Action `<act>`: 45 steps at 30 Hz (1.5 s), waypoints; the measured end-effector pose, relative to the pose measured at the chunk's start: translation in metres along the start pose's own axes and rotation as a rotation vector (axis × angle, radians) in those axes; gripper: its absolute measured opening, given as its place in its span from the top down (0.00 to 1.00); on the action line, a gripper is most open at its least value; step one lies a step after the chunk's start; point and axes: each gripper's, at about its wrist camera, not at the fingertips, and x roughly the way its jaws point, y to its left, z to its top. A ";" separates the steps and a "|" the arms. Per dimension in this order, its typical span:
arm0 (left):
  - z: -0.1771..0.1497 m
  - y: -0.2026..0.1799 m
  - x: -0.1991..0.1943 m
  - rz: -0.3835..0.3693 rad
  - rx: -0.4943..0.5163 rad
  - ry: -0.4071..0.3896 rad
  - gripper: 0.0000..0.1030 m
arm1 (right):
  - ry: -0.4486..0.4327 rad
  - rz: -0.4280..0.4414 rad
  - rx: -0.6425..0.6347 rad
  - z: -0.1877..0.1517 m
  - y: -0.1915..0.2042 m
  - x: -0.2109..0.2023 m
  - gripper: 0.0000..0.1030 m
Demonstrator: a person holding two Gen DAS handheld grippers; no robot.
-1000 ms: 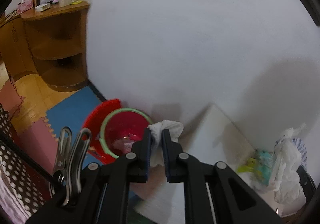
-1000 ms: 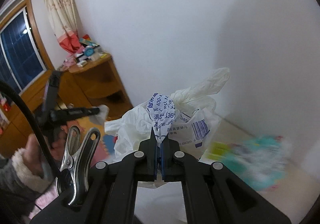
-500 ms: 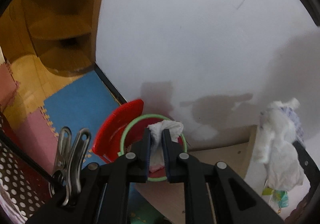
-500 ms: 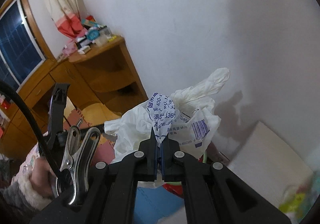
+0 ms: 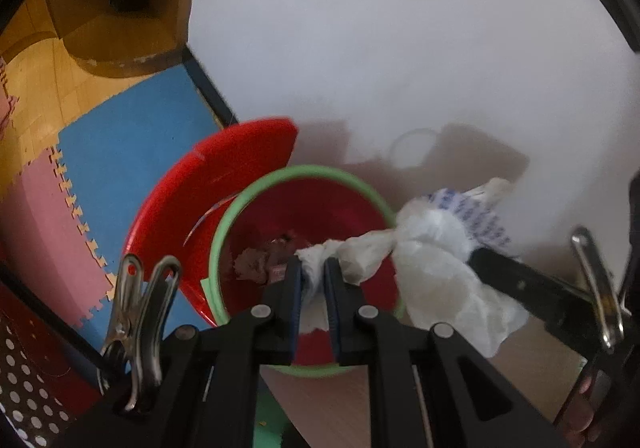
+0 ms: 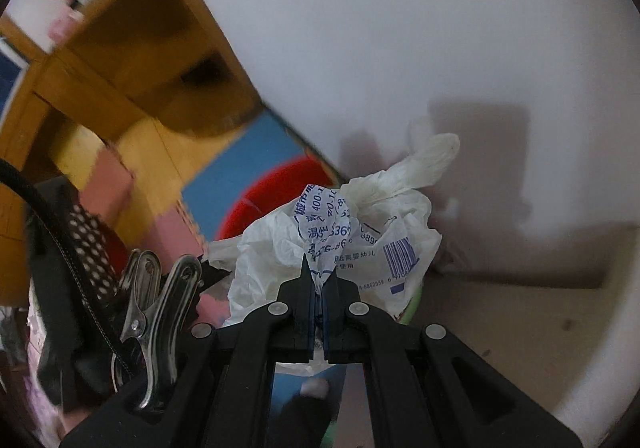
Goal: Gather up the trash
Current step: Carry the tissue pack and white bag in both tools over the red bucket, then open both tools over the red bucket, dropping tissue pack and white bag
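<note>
While over bin (image 5: 256, 188), left tool (image 5: 312, 276) pinches tissue (image 5: 316, 260); right tool (image 6: 319, 280) pinches bag (image 6: 360, 240).

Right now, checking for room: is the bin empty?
No, crumpled trash already lies at the bottom of the bin.

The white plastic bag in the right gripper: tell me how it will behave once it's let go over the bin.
The white plastic bag looks thin and crumpled, so it is probably floppy and very light. Pinched in the right gripper, its loose end sticks up, so it may drift or catch on the green-rimmed bin rather than drop straight in.
</note>
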 end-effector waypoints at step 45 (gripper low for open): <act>-0.034 0.017 0.076 0.004 0.043 0.108 0.24 | 0.325 0.077 0.180 -0.004 -0.058 0.181 0.22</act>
